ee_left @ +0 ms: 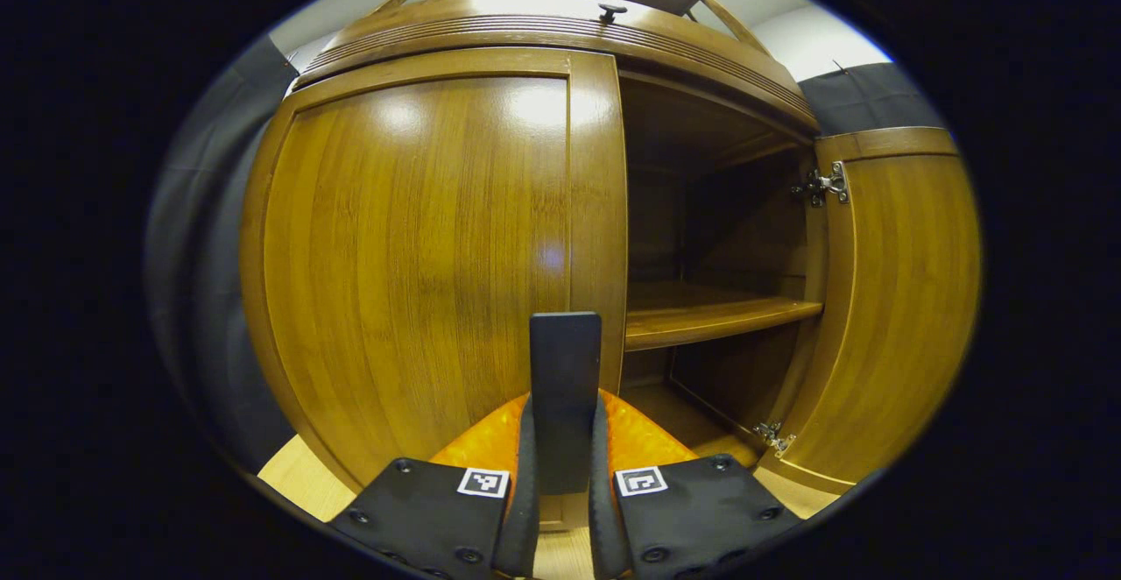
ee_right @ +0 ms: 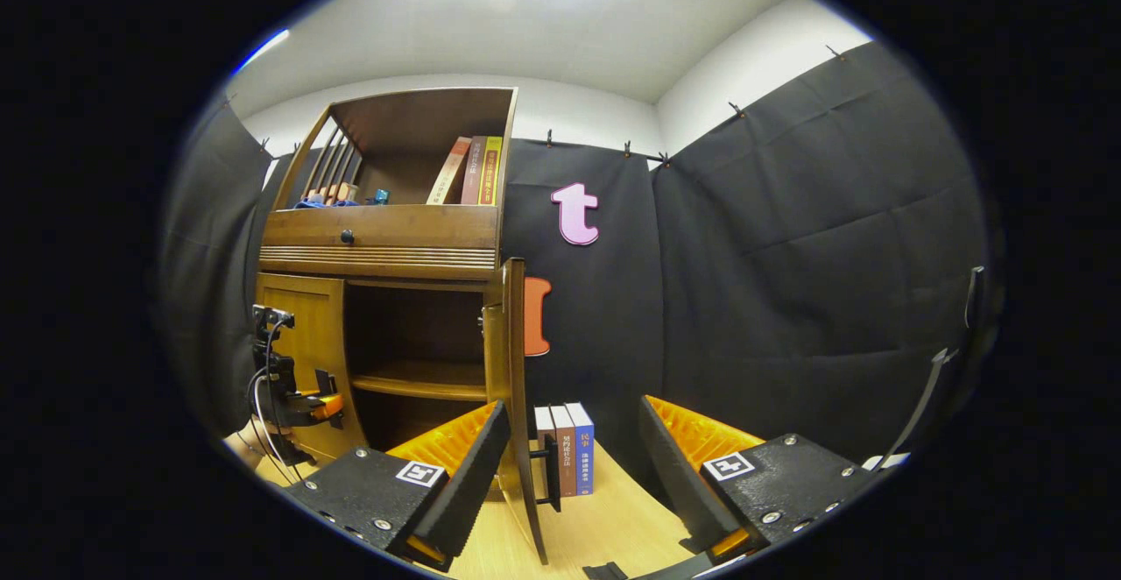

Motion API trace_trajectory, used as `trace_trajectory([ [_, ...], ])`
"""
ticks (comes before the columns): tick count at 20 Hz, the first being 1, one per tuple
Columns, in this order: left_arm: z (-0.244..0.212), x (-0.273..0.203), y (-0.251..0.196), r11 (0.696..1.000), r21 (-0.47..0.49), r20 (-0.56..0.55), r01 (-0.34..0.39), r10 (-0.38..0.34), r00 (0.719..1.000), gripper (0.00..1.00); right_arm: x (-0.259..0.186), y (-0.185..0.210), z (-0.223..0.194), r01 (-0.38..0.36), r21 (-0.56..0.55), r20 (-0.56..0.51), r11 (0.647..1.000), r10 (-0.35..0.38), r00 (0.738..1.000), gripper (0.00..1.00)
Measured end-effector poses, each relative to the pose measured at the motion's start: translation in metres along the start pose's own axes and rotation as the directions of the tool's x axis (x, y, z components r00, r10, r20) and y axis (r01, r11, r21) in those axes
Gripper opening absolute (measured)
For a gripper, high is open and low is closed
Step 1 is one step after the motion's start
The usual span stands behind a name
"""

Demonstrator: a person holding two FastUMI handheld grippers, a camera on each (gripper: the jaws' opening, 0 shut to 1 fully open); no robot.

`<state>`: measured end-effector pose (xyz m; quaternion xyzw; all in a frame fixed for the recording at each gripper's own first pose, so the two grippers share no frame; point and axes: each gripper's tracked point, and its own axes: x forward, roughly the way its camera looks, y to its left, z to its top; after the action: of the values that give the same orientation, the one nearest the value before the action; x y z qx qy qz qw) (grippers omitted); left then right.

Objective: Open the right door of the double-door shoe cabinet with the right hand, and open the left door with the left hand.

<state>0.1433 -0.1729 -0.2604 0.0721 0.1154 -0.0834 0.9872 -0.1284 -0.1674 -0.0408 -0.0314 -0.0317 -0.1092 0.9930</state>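
1. Left gripper view: the left claw [ee_left: 565,475] sits at the bottom centre, its fingers drawn in on the dark upright handle [ee_left: 565,387] of the left door [ee_left: 412,256]; both appear to press on it.
2. The left door fills the centre-left of that view and lies flush with the cabinet front, not yet opened.
3. The right door [ee_left: 893,300], at the right of the same view, stands swung out on its hinges [ee_left: 823,184], exposing the shelf [ee_left: 709,317] inside.
4. Right gripper view: the right claw [ee_right: 574,466] at the bottom is spread wide and grasps nothing; the right door's edge [ee_right: 517,387] stands between and beyond its fingers, apart from both.
5. The left claw [ee_right: 320,405] shows at the lower left of that view, against the left door.
6. Judgement: the step in hand is the left door's pull. Keep the grasp firm, and draw along the hinge's arc rather than straight back, so the handle does not slip.
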Motion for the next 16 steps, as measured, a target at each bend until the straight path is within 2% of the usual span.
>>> trace_trajectory([
  [9, -0.001, -0.051, -0.001, 0.997, -0.012, -0.014, 0.082, -0.082, 0.997, 0.32, 0.001, 0.028, 0.01, -0.04, -0.019, 0.012, 0.999, 0.04, 0.999, 1.0],
  [10, -0.001, -0.056, 0.0, 0.996, -0.013, -0.017, 0.091, -0.091, 0.996, 0.29, 0.0, 0.032, 0.01, -0.044, -0.018, 0.011, 0.999, 0.044, 0.999, 0.92],
  [13, -0.002, -0.073, 0.004, 0.994, -0.012, -0.02, 0.108, -0.108, 0.994, 0.31, 0.0, 0.037, 0.012, -0.05, -0.008, 0.006, 0.999, 0.05, 0.999, 0.92],
  [14, -0.002, -0.078, 0.005, 0.994, -0.006, -0.018, 0.111, -0.111, 0.994, 0.32, 0.0, 0.039, 0.012, -0.053, -0.002, 0.005, 0.999, 0.053, 0.999, 0.81],
  [15, -0.001, -0.084, 0.006, 0.994, 0.0, -0.016, 0.113, -0.113, 0.993, 0.32, 0.002, 0.041, 0.012, -0.057, 0.004, 0.002, 0.998, 0.057, 0.998, 1.0],
  [16, -0.001, -0.091, 0.008, 0.993, 0.005, -0.016, 0.116, -0.116, 0.993, 0.31, 0.003, 0.044, 0.011, -0.062, 0.009, -0.002, 0.998, 0.062, 0.998, 1.0],
])
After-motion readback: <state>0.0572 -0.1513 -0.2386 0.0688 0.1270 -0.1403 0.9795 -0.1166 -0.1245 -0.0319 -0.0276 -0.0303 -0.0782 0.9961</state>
